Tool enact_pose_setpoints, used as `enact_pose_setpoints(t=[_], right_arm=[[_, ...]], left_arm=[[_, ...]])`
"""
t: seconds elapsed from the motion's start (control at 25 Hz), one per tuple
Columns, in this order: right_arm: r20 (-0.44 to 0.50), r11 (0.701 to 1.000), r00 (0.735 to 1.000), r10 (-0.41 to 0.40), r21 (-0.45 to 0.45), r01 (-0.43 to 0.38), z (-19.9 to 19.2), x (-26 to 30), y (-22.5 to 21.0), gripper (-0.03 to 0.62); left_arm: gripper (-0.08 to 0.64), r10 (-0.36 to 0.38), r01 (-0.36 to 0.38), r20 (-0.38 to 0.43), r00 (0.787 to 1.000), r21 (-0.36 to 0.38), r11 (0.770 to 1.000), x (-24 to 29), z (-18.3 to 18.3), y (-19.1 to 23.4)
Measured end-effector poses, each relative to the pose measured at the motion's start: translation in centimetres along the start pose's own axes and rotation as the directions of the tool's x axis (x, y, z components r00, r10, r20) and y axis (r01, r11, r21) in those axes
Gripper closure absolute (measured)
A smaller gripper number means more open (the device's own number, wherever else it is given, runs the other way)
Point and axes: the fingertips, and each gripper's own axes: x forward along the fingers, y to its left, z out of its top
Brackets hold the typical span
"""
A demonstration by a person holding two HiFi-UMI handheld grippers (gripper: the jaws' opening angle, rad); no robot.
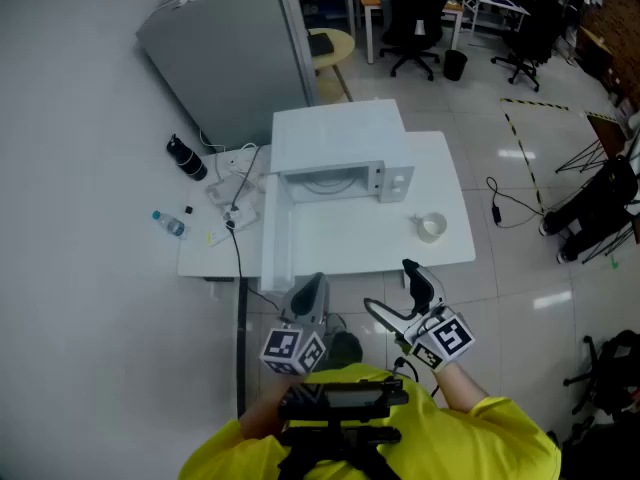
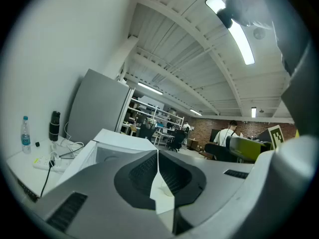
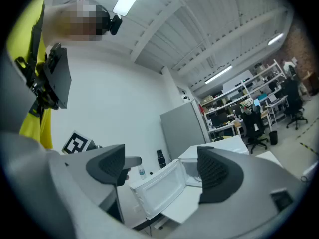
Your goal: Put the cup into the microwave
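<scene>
A small white cup (image 1: 432, 227) stands on the right part of the white table (image 1: 450, 178), to the right of the white microwave (image 1: 340, 153). The microwave's door (image 1: 275, 233) is swung open toward the table's front left, and the cavity (image 1: 325, 181) shows nothing inside. My left gripper (image 1: 307, 303) hangs in front of the table edge, jaws shut and empty (image 2: 157, 171). My right gripper (image 1: 390, 286) is beside it on the right, well short of the cup, open with nothing between its fingers (image 3: 164, 168). The open door (image 3: 159, 185) shows between the right jaws.
A black bottle (image 1: 187, 158), a small water bottle (image 1: 170, 224) and a power strip with cables (image 1: 235, 203) lie on the table's left part. A grey cabinet (image 1: 225, 53) stands behind. Office chairs (image 1: 415, 23), a stool (image 1: 330, 46) and desks fill the background.
</scene>
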Motion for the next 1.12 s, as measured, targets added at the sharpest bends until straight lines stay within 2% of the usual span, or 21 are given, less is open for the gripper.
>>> enact_pose_setpoints(t=[0.08,0.2,0.4,0.56,0.8,0.88,0.92,1.0,1.12], right_arm=[[-0.005,1.0,1.0,0.002,0.006,-0.002,0.9,3.4,-1.3,0.133],[0.004,1.0,1.0,-0.012,-0.009,0.012,2.0,7.7,-2.8,0.178],[0.017,1.0,0.999,-0.03,-0.001,0.03,2.6,12.5,-4.7,0.178],[-0.015,0.999,0.999,-0.052,0.004,0.052,2.3,13.8,-6.8,0.178],[-0.062,0.99,0.988,-0.141,0.002,0.141,1.9,14.0,-13.5,0.178],[-0.062,0.986,0.984,-0.165,0.008,0.166,2.2,13.0,-15.8,0.178],[-0.053,0.984,0.982,-0.179,0.012,0.18,2.7,12.4,-16.9,0.179],[-0.021,0.974,0.974,-0.227,-0.005,0.227,3.9,10.9,-18.9,0.222],[0.012,0.949,0.95,-0.312,-0.048,0.312,5.2,8.0,-22.3,0.222]], left_arm=[[0.555,-0.004,0.004,0.023,1.0,-0.009,1.0,1.6,1.8,2.4],[0.555,-0.009,0.009,0.028,1.0,-0.002,1.0,3.8,3.7,5.7],[0.555,-0.013,0.013,0.011,1.0,0.011,1.0,7.7,4.9,9.1],[0.555,-0.019,0.019,0.009,1.0,-0.005,1.0,10.6,5.0,9.7],[0.555,-0.007,0.007,0.013,1.0,-0.018,1.0,15.3,5.8,10.3],[0.555,-0.032,0.032,0.027,0.999,-0.012,0.999,16.8,6.1,9.6],[0.544,-0.066,0.066,0.021,0.998,-0.001,0.998,17.7,6.0,8.9],[0.366,-0.156,0.156,-0.015,0.988,0.022,0.987,19.8,4.8,7.1],[0.207,-0.255,0.262,-0.098,0.962,0.072,0.962,23.5,0.9,3.9]])
